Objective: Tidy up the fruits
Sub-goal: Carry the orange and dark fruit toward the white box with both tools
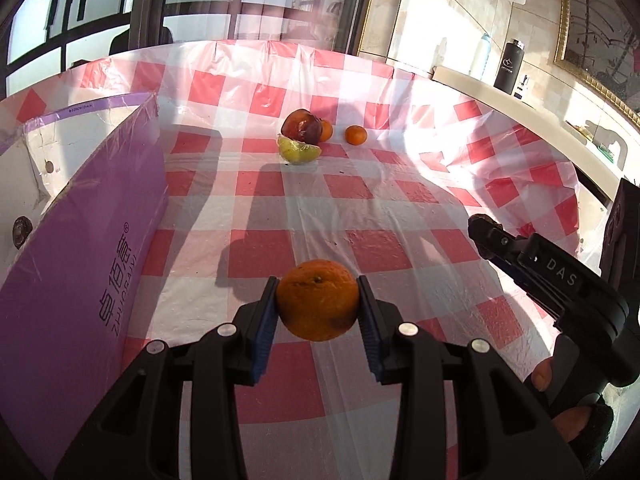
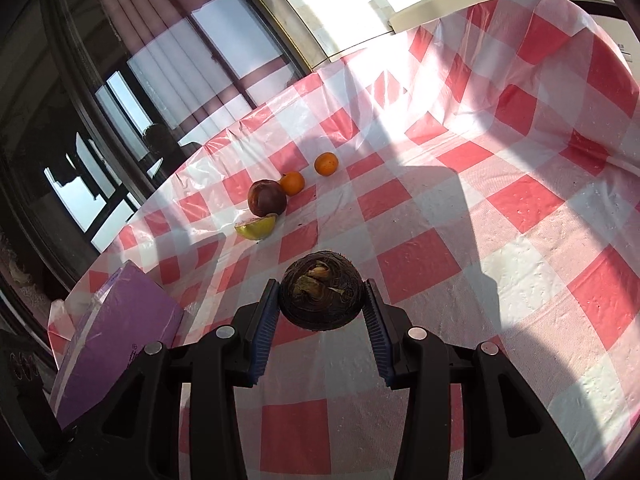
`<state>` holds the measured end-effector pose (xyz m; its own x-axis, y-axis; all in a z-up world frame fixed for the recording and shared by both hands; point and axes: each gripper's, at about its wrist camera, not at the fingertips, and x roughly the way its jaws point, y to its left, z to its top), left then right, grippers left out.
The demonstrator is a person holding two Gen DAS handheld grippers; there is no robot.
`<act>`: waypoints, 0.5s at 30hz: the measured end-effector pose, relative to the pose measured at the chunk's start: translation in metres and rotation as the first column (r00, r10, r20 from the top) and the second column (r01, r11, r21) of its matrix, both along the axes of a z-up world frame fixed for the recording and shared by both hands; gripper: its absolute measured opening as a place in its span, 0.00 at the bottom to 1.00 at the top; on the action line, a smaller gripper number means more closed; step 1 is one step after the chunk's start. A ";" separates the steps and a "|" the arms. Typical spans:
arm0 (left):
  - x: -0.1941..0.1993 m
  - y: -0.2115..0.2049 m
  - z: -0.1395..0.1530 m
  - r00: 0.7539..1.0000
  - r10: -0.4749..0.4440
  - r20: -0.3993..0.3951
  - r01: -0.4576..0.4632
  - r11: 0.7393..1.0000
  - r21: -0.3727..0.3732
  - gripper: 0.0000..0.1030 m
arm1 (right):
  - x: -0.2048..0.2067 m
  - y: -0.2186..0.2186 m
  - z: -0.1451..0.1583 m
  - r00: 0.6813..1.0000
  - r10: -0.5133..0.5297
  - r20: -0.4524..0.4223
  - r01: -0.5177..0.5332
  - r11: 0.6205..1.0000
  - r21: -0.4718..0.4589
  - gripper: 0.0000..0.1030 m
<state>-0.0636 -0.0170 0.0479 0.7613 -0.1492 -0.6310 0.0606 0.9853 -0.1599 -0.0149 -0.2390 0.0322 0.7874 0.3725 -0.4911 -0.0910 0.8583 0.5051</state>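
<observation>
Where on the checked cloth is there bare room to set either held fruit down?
Bare cloth lies between the purple cardboard box and the right gripper, nearer than the yellow-green fruit wedge. Crowded at the far cluster: dark red fruit, two small oranges.

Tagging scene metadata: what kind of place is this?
Likely a home dining area: checked tablecloth on a table, big window, framed picture over a sideboard with bottles.

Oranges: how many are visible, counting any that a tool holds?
3. One orange is gripped in the left tool. A second sits against the dark red fruit at the far end of the table. A third lies apart, to its right. The purple box may hide more.
</observation>
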 end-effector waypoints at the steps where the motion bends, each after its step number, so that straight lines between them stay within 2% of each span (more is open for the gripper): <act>1: -0.004 -0.001 0.004 1.000 -0.003 0.013 0.003 1.000 0.010 0.37 | 0.000 0.001 0.000 1.000 0.000 -0.003 0.000 1.000 -0.003 0.41; 8: -0.024 0.004 0.038 0.996 -0.006 0.092 0.007 1.000 -0.014 0.37 | -0.010 0.008 0.006 1.000 0.021 -0.001 -0.021 1.000 -0.001 0.41; 15: -0.055 0.036 0.087 0.971 0.068 0.229 -0.057 0.997 -0.055 0.37 | -0.031 0.052 0.043 0.987 0.131 0.093 -0.126 0.990 -0.060 0.41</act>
<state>-0.1190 0.0193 0.1346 0.8940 -0.1225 -0.4310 0.0397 0.9798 -0.1961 -0.0455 -0.1865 0.0752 0.7796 0.4485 -0.4372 -0.2482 0.8621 0.4417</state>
